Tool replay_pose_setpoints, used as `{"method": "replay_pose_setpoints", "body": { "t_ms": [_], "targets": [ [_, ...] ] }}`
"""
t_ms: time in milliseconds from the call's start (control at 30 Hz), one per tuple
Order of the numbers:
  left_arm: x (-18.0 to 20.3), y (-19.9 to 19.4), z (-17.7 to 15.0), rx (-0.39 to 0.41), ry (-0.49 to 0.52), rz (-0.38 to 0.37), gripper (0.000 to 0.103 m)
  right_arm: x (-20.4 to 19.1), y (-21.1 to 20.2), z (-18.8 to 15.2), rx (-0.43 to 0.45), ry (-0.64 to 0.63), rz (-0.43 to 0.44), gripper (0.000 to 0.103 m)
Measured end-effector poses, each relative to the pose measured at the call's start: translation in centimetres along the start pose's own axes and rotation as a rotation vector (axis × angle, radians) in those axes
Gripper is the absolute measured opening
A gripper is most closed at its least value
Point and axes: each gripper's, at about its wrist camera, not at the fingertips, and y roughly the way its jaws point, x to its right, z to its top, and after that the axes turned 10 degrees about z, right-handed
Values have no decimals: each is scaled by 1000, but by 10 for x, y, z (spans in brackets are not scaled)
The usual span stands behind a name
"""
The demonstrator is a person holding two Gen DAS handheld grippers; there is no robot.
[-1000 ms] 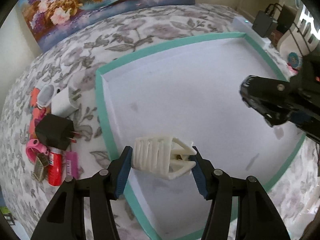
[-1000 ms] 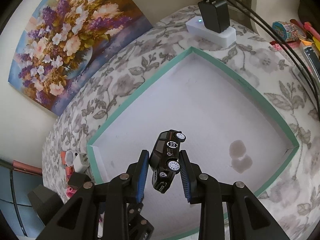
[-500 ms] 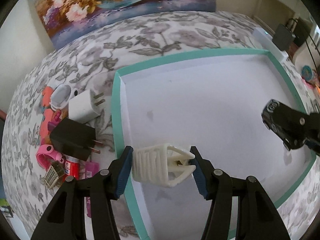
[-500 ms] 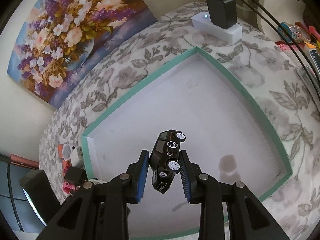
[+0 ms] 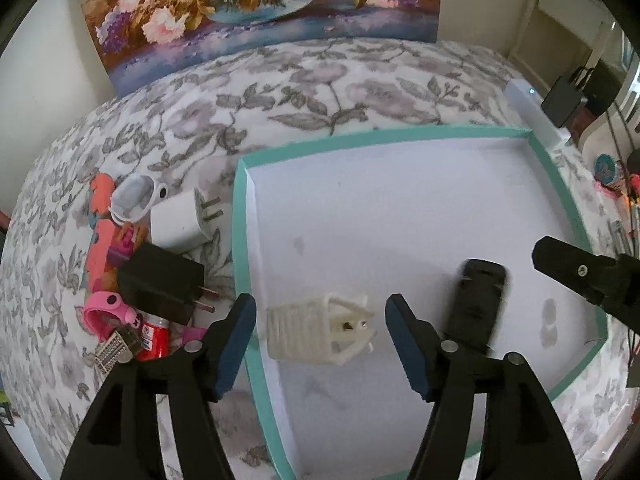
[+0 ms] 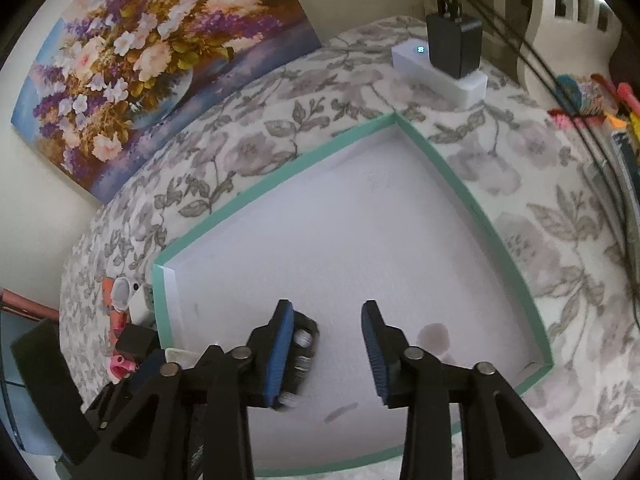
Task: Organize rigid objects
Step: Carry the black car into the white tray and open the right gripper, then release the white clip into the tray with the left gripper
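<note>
Your left gripper [image 5: 320, 344] has its jaws opening, and the white ribbed plastic piece [image 5: 320, 330] lies between the blue pads [image 5: 236, 344] with a clear gap on each side, so neither pad presses on it. It rests on the white floor of the teal-rimmed tray [image 5: 240, 240], just inside the rim beside your left finger.

Your right gripper [image 6: 326, 354] is opening too. The black toy car [image 6: 302, 344] lies on the tray floor, off to the left of the gap, partly hidden behind the left pad, and blurred. Nothing sits between these pads. From your left tool the car [image 5: 478, 300] shows just beyond its right finger.

Outside the tray, left of your left gripper, lie a white plug adapter [image 5: 182, 226], a black plug adapter [image 5: 160, 280], and a pink ring-shaped toy [image 5: 106, 312].
</note>
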Motion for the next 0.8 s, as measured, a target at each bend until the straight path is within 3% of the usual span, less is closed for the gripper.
{"method": "replay_pose_setpoints", "body": {
  "t_ms": [100, 267, 333, 600, 667, 800],
  "targets": [
    [-3, -10, 3, 21, -5, -1, 78, -5, -10, 2, 26, -18, -4, 45],
    [-13, -21, 9, 29, -33, -10, 81, -15, -27, 5, 77, -51, -14, 54],
    [-19, -24, 10, 26, -54, -5, 92, -15, -33, 5, 94, -51, -15, 60],
    [-47, -26, 12, 13, -145, 4, 92, -13, -35, 6, 105, -38, -27, 69],
    [-56, -27, 12, 7, -179, -4, 92, -13, -33, 5, 102, -43, -32, 79],
    [-83, -24, 10, -21, -278, -20, 92, -15, -30, 4, 104, -56, -48, 81]
  ]
}}
